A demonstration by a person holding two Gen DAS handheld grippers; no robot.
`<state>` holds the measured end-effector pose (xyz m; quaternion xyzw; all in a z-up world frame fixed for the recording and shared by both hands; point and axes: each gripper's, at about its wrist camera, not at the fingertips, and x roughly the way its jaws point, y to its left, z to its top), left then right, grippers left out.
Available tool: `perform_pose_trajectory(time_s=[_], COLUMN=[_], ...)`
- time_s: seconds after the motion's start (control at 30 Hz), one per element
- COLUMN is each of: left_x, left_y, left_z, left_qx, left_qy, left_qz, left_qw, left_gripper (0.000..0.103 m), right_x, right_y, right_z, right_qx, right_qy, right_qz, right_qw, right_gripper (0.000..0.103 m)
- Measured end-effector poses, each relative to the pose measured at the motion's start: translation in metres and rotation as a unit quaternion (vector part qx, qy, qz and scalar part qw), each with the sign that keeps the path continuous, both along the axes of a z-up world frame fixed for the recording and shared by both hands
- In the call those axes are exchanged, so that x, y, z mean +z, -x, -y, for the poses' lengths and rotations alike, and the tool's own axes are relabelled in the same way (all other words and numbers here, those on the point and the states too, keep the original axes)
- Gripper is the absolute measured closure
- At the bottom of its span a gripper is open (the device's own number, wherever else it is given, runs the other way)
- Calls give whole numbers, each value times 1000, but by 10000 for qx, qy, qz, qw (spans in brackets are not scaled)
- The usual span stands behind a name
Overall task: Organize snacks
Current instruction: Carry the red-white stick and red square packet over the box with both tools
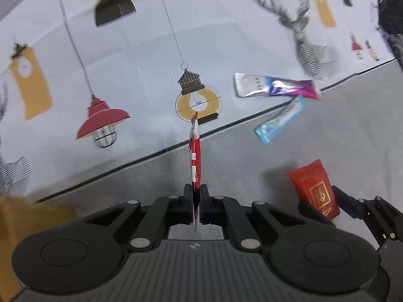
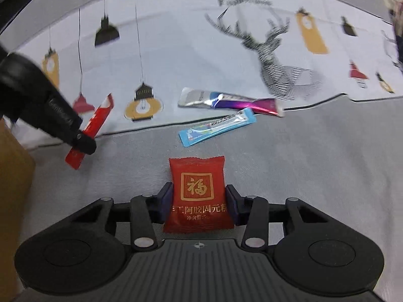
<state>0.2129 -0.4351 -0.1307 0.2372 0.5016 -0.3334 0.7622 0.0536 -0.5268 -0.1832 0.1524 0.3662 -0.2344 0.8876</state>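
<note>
My left gripper (image 1: 196, 191) is shut on a thin red stick packet (image 1: 195, 151), seen edge-on and standing up between its pads. In the right wrist view the same red stick (image 2: 100, 115) slants up to the right in the left gripper (image 2: 84, 142), clear of the surface. My right gripper (image 2: 199, 197) is shut on a square red snack packet with gold characters (image 2: 197, 183), its pads pressed against both side edges. From the left wrist view that red packet (image 1: 314, 191) is at the lower right, tilted in the right gripper's fingers (image 1: 341, 195).
A silver and purple stick packet (image 2: 226, 100) and a light blue stick packet (image 2: 216, 125) lie side by side at the edge of the lamp-and-deer printed cloth (image 2: 189, 50). Grey fabric (image 2: 314, 163) covers the near surface. A brown cardboard box (image 2: 12, 176) stands at the left.
</note>
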Motion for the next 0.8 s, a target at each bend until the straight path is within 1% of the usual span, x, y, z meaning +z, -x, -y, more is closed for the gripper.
perform_pose_trajectory(time_s=[0.07,0.23,0.33,0.47,0.57,0.67,0.8], left_x=[16,62,87,115,131,144,154], left_y=[15,57,79,100,115,129,150], left_z=[-5,-37,-62,-105,-140,-181,-242], left_qx=[16,76,188,398,578,848,1189], left_qy=[126,496,457,572,592,637,731], left_qz=[95,264,530,557,683,743,713], left_qw=[9999,9984,9974,9960,9942,9916,9876], left_gripper=[99,99,99,99,99,99,99], right_x=[14,53,77,110,132,147,158], right_y=[17,55,74,96,111,122,130], right_z=[-8,-34,-51,-79,-105,-136,-183], right_qx=[-114,-260,-277,-127,62,299,730], right_qy=[-52,-168,-184,-189,-167,-250,-468], right_qz=[124,433,610,825,967,1054,1085], right_qw=[9998,9986,9976,9963,9952,9937,9903], right_gripper=[57,57,57,57,57,57,57])
